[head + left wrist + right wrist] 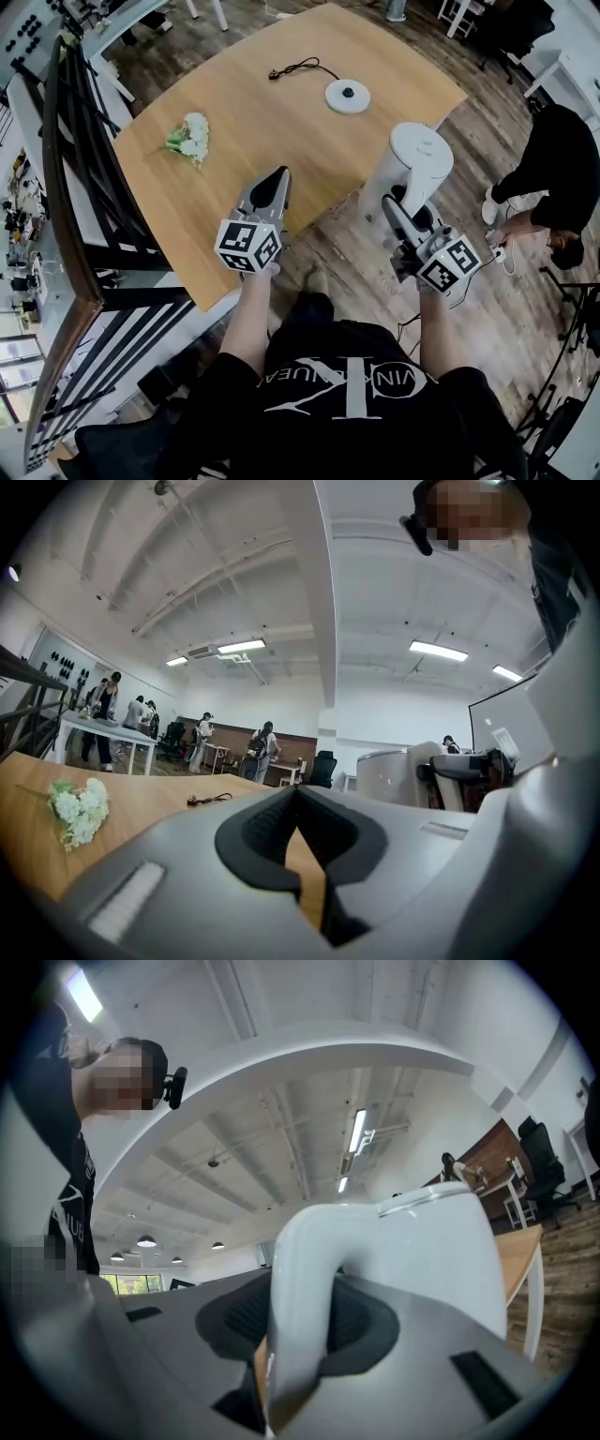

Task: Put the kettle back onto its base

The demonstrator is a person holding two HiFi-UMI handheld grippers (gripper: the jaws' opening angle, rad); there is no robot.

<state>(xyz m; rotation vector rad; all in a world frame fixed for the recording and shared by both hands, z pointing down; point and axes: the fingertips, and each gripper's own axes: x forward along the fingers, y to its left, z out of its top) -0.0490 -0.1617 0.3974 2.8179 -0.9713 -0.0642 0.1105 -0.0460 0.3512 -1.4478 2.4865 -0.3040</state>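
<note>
Off the table's near right edge, kettle (pixel 413 165): held up in the air, partly over the table (pixel 253 155) rim and partly over the wooden floor (pixel 469 309); roughly upright in the head view.
Kettle look: all white, smooth cylinder-like body (pixel 441 1260), flat round lid (pixel 424 142) with a thin raised rim, and a thick white loop handle (pixel 298 1307) down one side.
Right gripper (pixel 395 210): jaws closed on the kettle's handle; in the right gripper view the dark pads (pixel 354 1321) press it from both sides and the handle fills the gap.
Left gripper (pixel 278 178): jaws drawn nearly together, tips meeting, nothing between them; it hangs above the table's near edge, pointing across the wood.
Base (pixel 348 97): white round disc with a dark centre, lying flat on the far part of the table, well apart from the kettle.
Cord (pixel 300 67): black, running from the base toward the far edge and ending in a plug.
Flowers (pixel 191 138): small white bunch with green stems, lying on the table's left side; also seen low on the left in the left gripper view (pixel 79 811).
Person (pixel 551 164): in black, bent over on the floor to the right of the table.
</note>
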